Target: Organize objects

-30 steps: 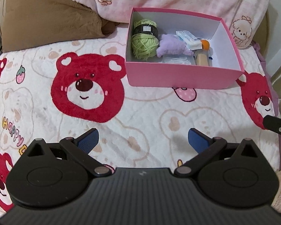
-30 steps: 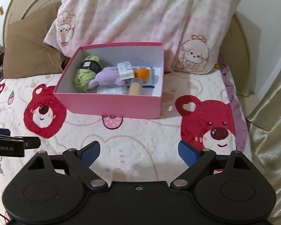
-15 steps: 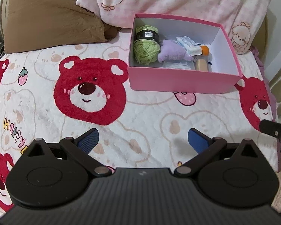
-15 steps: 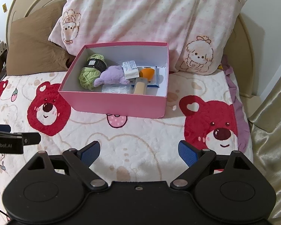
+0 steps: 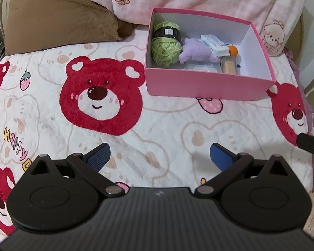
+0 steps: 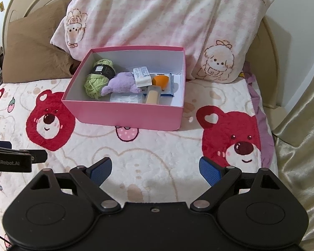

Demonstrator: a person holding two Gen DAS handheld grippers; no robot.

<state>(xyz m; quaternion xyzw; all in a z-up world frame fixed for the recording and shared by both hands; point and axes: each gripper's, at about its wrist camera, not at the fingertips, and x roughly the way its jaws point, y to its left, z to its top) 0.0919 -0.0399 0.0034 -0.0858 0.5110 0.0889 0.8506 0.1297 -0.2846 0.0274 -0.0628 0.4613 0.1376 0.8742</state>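
My view takes in a bed (image 6: pixel 157 150) under a white blanket (image 5: pixel 161 125) printed with red bear faces. At its far end a large pink pillow (image 6: pixel 167 14) leans behind a brown pillow (image 5: pixel 58 14) on the left. A pink box (image 6: pixel 127 113) sits open on the blanket just in front of the pink pillow. Inside it, from left to right, lie a ball of green yarn (image 6: pixel 95 81), a purple plush toy (image 6: pixel 121 82), a white packet (image 6: pixel 142 76) and a small orange ball (image 6: pixel 160 80), with a tan tube (image 6: pixel 152 97) nearer the front wall. I hold my left tool (image 5: pixel 159 156) and right tool (image 6: pixel 155 168) low over the near blanket, well short of the box, both with blue pads spread apart and nothing between them.
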